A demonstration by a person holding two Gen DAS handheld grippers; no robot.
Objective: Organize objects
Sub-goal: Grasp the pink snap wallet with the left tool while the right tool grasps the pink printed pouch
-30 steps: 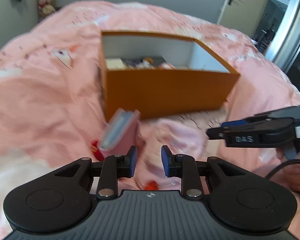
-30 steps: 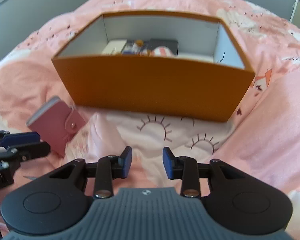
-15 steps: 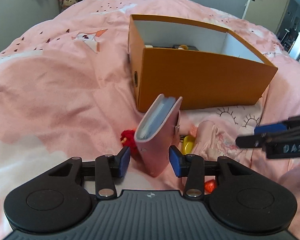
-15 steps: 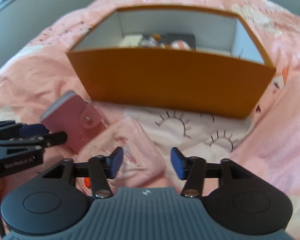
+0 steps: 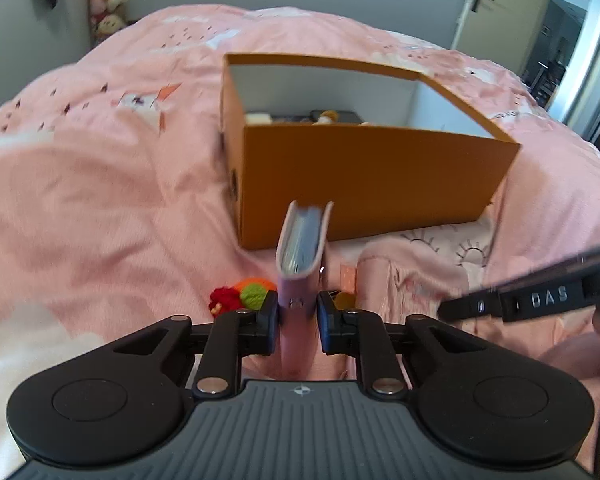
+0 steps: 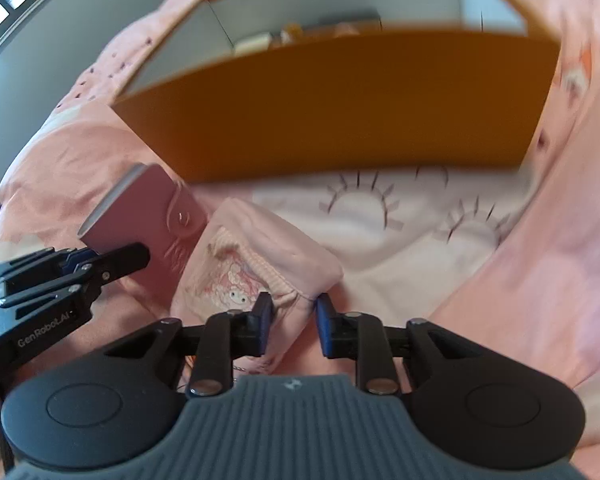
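On a pink bedspread, just in front of an open orange box, the left gripper pinched the lower end of a pink snap-closed card wallet standing on edge, its grey leaves showing at the top. It looked light and fairly stiff, best held across its flat covers. Beside it, the right gripper was closing on a fold of a soft pink cloth pouch printed with a cartoon, which would sag and crumple, so a bunched edge seemed the safest hold.
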